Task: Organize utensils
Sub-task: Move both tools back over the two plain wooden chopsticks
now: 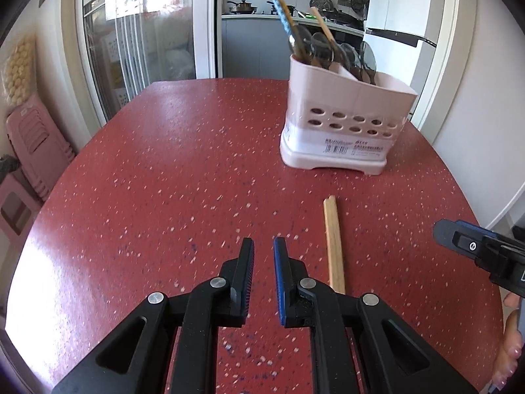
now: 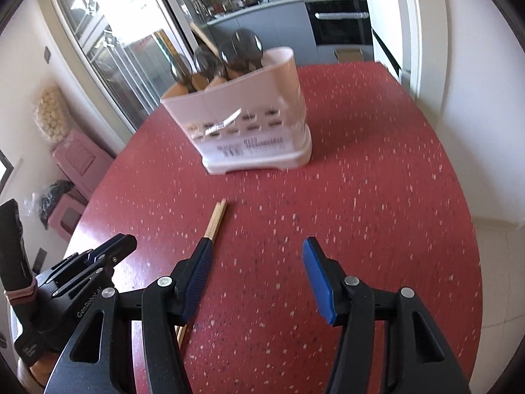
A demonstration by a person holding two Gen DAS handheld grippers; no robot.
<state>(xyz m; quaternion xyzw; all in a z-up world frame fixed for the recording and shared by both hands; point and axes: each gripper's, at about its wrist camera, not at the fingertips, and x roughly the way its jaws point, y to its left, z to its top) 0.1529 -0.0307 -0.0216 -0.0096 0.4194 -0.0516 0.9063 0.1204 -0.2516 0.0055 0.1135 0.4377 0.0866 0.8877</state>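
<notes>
A pair of wooden chopsticks [image 1: 334,243] lies flat on the red speckled table [image 1: 164,170], just right of my left gripper [image 1: 263,246], whose jaws stand a narrow gap apart and hold nothing. In the right wrist view the chopsticks [image 2: 216,220] run under the left finger of my right gripper [image 2: 259,246], which is wide open and empty. A pink utensil holder [image 1: 344,121] stands further back with several spoons and chopsticks upright in it; it also shows in the right wrist view [image 2: 249,121].
The right gripper's tip [image 1: 466,243] shows at the right edge of the left wrist view; the left gripper [image 2: 88,269] shows at lower left of the right wrist view. Pink stools [image 1: 36,144] stand beside the table's left edge. A kitchen counter lies beyond.
</notes>
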